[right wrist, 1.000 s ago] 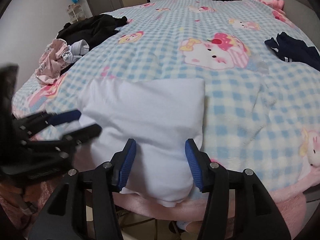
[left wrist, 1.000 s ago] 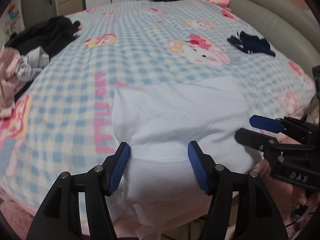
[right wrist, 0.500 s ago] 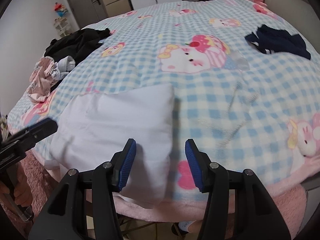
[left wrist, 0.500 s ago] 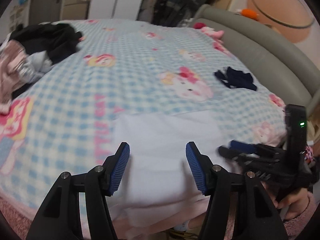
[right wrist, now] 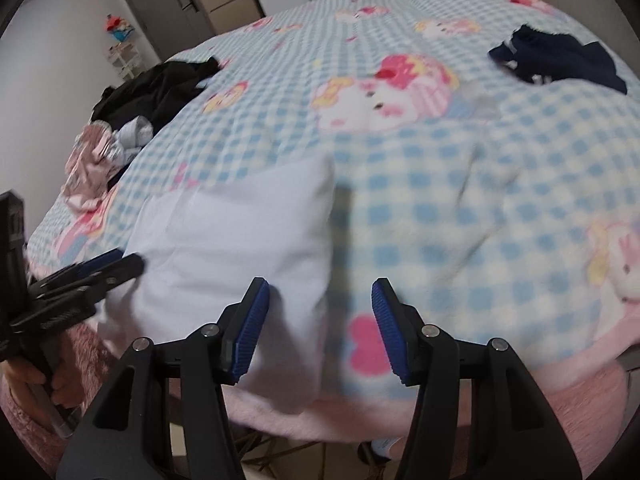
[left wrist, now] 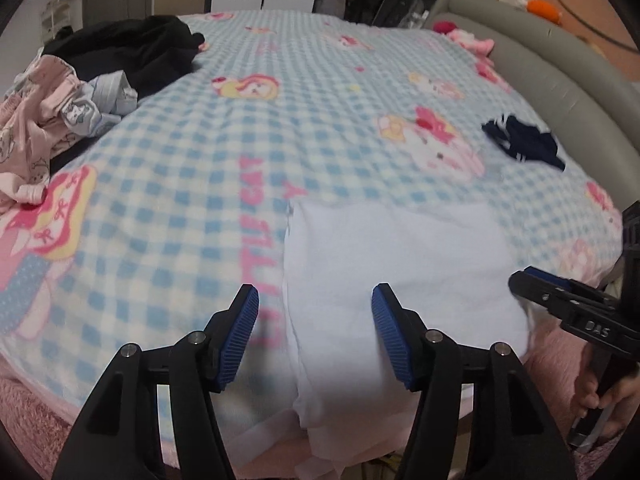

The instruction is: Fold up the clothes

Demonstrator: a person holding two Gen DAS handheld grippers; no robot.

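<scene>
A white garment (left wrist: 400, 264) lies folded in a rough rectangle at the near edge of the bed, its lower end hanging over the edge. It also shows in the right wrist view (right wrist: 232, 240). My left gripper (left wrist: 316, 320) is open and empty, hovering over the garment's left edge. My right gripper (right wrist: 320, 320) is open and empty, over the garment's right edge. The right gripper shows at the right of the left wrist view (left wrist: 560, 300), and the left gripper at the left of the right wrist view (right wrist: 80, 276).
The bed has a blue checked blanket (left wrist: 180, 184) with cartoon prints. A pile of black, pink and pale clothes (left wrist: 80, 80) lies at the far left. A dark navy garment (left wrist: 524, 148) lies at the right. A grey padded bed frame (left wrist: 560, 68) curves along the right.
Both grippers have drawn back from the white garment and apart: the left one to the garment's left edge, the right one to its right edge. The garment stays folded on the bed.
</scene>
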